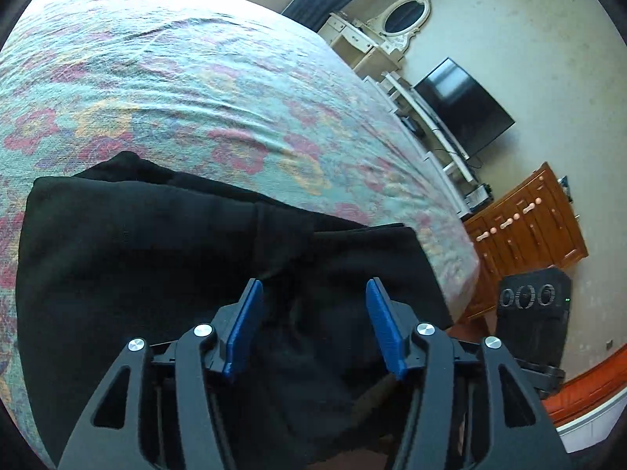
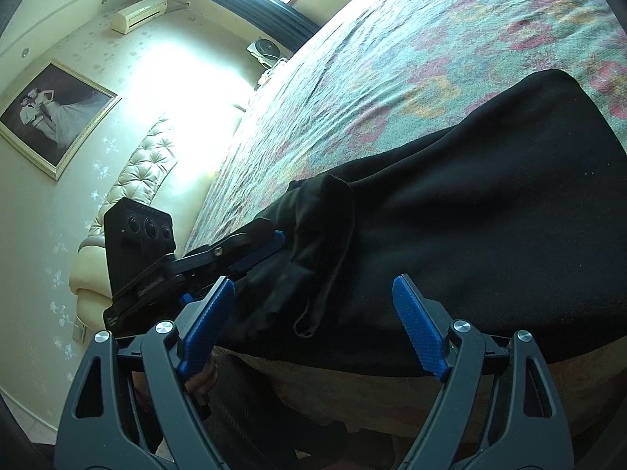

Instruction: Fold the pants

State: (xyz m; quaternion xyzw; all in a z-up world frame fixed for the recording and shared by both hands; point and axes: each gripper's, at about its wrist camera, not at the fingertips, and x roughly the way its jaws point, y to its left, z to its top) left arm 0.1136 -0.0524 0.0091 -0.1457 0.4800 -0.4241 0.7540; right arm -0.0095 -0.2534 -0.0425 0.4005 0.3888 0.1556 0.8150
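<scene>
The black pants [image 1: 164,243] lie bunched at the near edge of the bed [image 1: 156,90], spread over the flowered bedspread [image 2: 411,39] with folds stacked one on another. From the left wrist, the left gripper [image 1: 313,313] hangs right above the dark cloth, jaws parted about halfway, blue pads [image 1: 245,329] clear on both sides, nothing pinched between them. The fabric sits under and ahead of the fingers, but no pad presses on it.

Over on the right wrist view, the right gripper [image 2: 313,325] stands wide open, its ridged blue pads [image 2: 421,329] well apart, poised over the near hem of the pants [image 2: 490,215] where the cloth drapes over the edge of the bed. Nothing in its grasp either. You can see the left gripper [image 2: 258,254] from here too, coming in from the left side, its blue tips up against a loose flap of the pants near a rumpled cuff. Whether the tips actually touch that flap I cannot tell, black on black.

Beyond the bed on the left view, a dark television [image 1: 462,109] hangs on the wall above a white shelf, with a wooden dresser [image 1: 525,223] beneath. On the right view a padded headboard [image 2: 137,180] and a framed picture [image 2: 51,113] fill the wall.
</scene>
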